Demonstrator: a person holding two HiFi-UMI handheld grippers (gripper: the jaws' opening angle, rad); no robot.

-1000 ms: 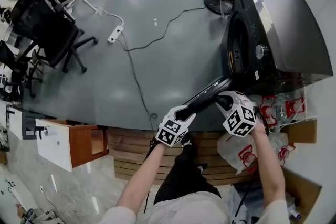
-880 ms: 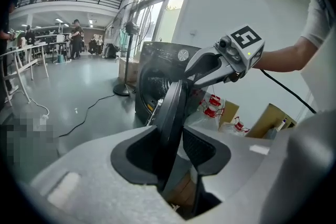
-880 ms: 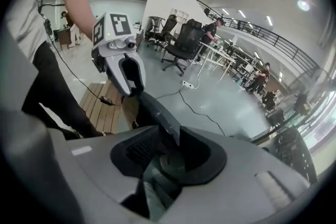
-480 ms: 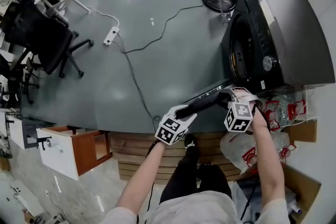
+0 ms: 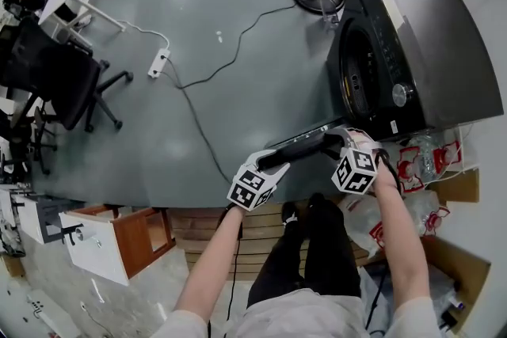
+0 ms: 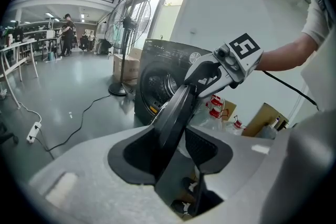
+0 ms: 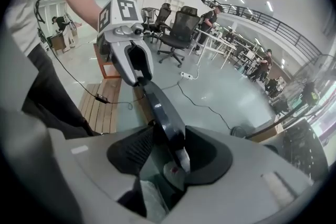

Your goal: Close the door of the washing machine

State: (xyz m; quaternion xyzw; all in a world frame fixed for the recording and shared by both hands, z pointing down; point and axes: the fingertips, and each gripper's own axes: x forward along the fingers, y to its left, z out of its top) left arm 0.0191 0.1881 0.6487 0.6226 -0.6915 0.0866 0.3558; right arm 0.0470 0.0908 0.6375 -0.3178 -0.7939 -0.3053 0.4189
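Between the jaws of my left gripper sits the door, edge-on. The jaws are spread and have just been opening, so the panel leans on one pad w/ a gap on the other side, no pinch. Same at my right gripper: jaws wide, just opened, door rim btw them but not clamped.

My read: w/ both holds loose I shouldn't try to carry the door. Better to push it w/ the flat of a jaw. The left gripper is at the free end and should do most of the swing. The right one looks nearer the hinge, so it should only steady, then get out before the gap to the washing machine closes. Keep the push smooth along the arc and end w/ a firm press so the latch catches.

Door itself is dark, glossy and thin in profile. It stands wide open, reaching from the machine's near front corner out over the grey floor toward me. Drum opening is fully uncovered.
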